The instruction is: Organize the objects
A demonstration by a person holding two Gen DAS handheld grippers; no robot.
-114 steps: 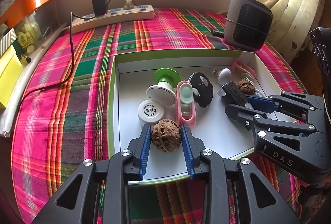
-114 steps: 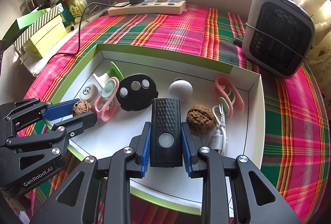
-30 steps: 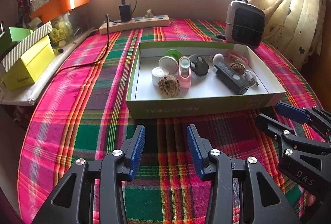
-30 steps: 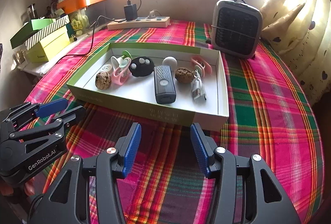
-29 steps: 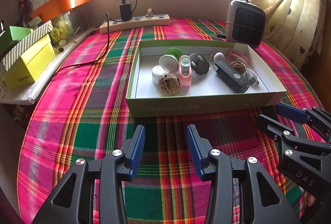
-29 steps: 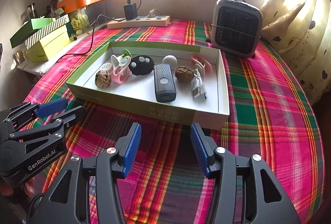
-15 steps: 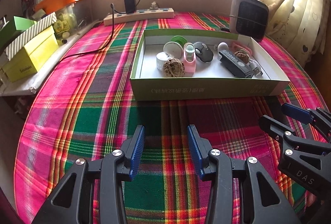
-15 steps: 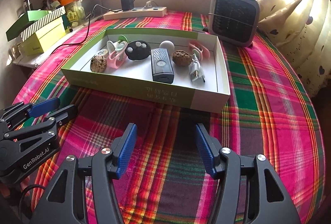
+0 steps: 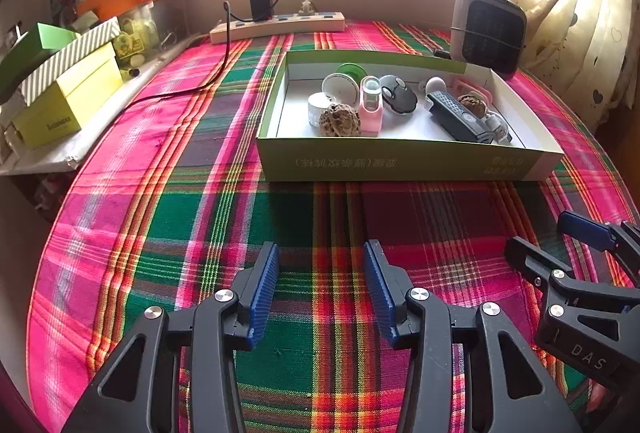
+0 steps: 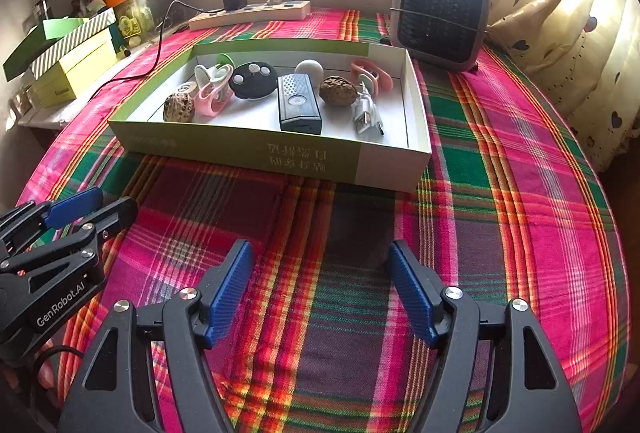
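Note:
A shallow green and white box (image 9: 400,161) (image 10: 256,149) lies on the plaid cloth, holding several small items. Among them are a walnut (image 9: 339,119) (image 10: 179,107), a second walnut (image 10: 338,91), a black remote (image 9: 456,116) (image 10: 299,102), a pink clip (image 9: 371,105) and a white USB cable (image 10: 366,115). My left gripper (image 9: 320,265) hovers over the cloth in front of the box, its jaws opening with nothing between them. My right gripper (image 10: 320,261) also hangs in front of the box, jaws opening wide and empty.
A small heater (image 10: 440,15) stands behind the box on the right. A power strip (image 10: 250,15) with a charger and black cord lies along the back wall. Yellow and green boxes (image 9: 60,89) sit on a ledge at the left. A curtain (image 10: 560,13) hangs at the right.
Both grippers let go of the walnut and the remote inside the box and drew back to in front of it. Over the last second the right jaws spread wider.

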